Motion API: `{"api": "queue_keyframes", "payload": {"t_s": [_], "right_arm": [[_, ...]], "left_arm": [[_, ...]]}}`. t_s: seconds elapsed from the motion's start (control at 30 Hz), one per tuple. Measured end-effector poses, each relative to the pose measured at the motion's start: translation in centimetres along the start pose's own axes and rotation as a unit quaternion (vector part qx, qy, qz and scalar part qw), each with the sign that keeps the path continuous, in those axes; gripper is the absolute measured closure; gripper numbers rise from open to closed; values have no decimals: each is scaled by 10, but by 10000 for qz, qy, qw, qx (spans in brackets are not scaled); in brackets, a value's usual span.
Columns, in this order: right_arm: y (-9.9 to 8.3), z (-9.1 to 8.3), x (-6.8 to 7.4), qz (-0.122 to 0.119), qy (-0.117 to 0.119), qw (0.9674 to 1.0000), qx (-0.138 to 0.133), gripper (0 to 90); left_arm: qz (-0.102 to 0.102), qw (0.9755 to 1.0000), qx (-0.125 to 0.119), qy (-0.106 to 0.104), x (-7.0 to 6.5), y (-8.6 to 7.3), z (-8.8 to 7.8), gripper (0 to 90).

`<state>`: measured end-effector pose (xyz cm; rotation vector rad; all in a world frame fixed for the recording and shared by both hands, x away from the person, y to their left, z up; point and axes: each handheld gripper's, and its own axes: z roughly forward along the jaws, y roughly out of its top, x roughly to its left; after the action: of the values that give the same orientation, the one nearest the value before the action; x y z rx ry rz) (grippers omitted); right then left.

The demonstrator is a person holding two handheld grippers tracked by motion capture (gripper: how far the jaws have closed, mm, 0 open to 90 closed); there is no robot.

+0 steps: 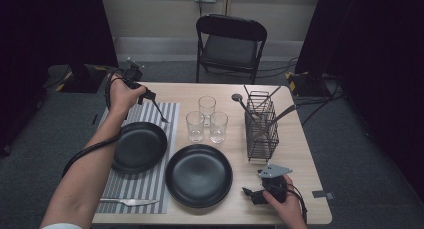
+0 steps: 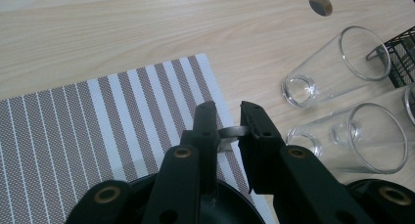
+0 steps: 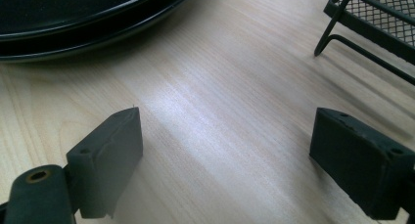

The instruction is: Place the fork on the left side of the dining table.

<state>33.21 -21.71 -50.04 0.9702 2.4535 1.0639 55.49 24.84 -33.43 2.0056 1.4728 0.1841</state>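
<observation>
- Over the striped placemat [image 2: 98, 126], your left gripper [image 2: 227, 121] pinches a metal utensil [image 2: 230, 136] by its handle, jaws nearly closed.
- By the front plate [image 1: 199, 175], your right gripper [image 3: 225, 150] gapes, holding nothing.

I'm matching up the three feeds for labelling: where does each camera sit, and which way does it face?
High view: above the person's side, facing forward and down on the table; both forearms show.
Left gripper view: rides the left gripper, looking along its fingers, shut on a utensil, over the striped placemat.
Right gripper view: rides the right gripper, low over the table, fingers apart.
Shared: the glasses appear in the high and left gripper views.
</observation>
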Motion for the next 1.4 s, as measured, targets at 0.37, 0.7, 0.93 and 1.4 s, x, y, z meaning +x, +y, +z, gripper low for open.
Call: {"api": "queue_keyframes", "payload": {"t_s": [0.37,0.7,0.93,1.4], "right_arm": [[0,0,0,1,-4,10000,3,115],[0,0,0,-7,-4,10000,0,115],[0,0,0,-8,-8,10000,-1,115],[0,0,0,-2,-7,10000,5,115]], "left_arm": [[-160,9999,-33,-47,6,-5,-2,775],[-164,9999,-14,-53,8,-7,-3,773],[-146,9999,-8,-34,8,-10,-4,774],[-168,9999,-31,-16,8,-17,-6,774]]}}
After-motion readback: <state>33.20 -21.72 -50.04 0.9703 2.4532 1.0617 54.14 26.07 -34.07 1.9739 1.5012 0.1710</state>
